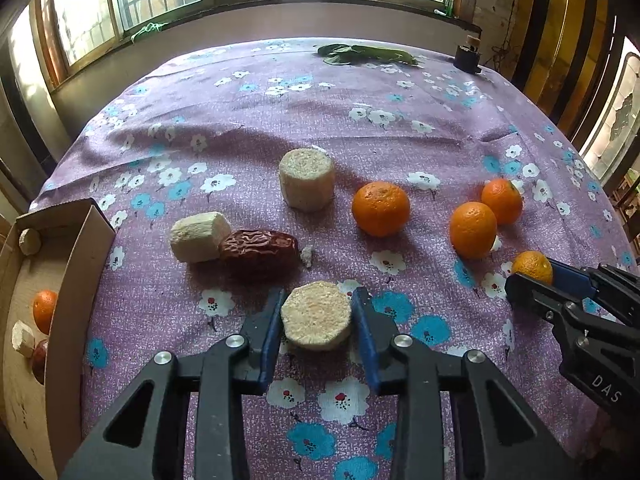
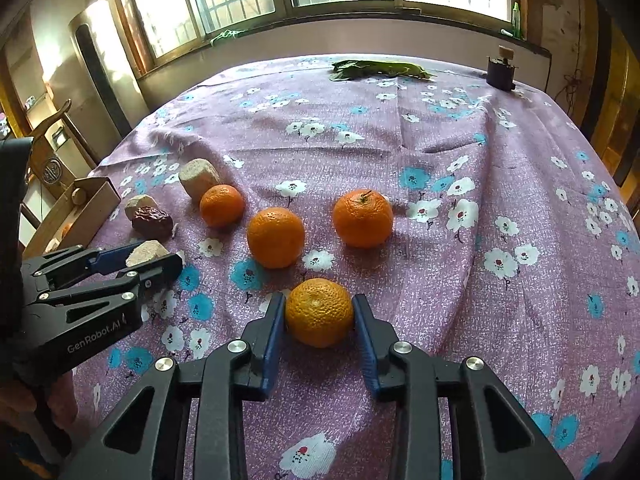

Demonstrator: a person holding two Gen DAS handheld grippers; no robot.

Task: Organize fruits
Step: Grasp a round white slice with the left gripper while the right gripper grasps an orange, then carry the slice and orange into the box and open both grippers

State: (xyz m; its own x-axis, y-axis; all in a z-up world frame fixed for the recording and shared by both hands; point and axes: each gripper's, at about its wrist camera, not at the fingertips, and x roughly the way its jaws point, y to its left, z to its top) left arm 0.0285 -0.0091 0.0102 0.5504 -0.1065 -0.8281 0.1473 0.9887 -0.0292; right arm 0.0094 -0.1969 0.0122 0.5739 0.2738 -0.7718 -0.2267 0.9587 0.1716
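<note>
Nearest the left wrist camera, the left gripper [image 1: 316, 320] straddles a pale octagonal cut piece [image 1: 316, 320] resting on the counter [image 1: 280, 112]; its fingers [image 1: 269, 340] stand just beside the piece on both sides, and whether they grip it yet cannot be told. Nearest the right wrist camera, the right gripper [image 2: 319, 314] brackets a small tangerine [image 2: 319, 312], with both fingers [image 2: 274, 332] touching or almost touching its skin; the fruit appears to rest on the cloth.

Status of the task, judged from the layout:

1. Done: the cardboard box [image 1: 76, 280] at the left edge of the counter already holds one tangerine [image 1: 44, 310], two pale pieces [image 1: 29, 241] and a dark red fruit low in the box, partly hidden by the wall.
2. In hand: the octagonal piece and the small tangerine, one per gripper.
3. Left on the counter: three tangerines [image 1: 380, 209], one upright pale cylinder [image 1: 307, 179], one pale piece lying on its side [image 1: 200, 236], and a dried red date [image 1: 259, 249] touching that piece.

Roughly a third of the items appear sorted. A small crumb [image 1: 307, 257] lies just beside the date. Green leaves [image 1: 368, 54] and a small dark object lie at the far edge, well apart from the work.
</note>
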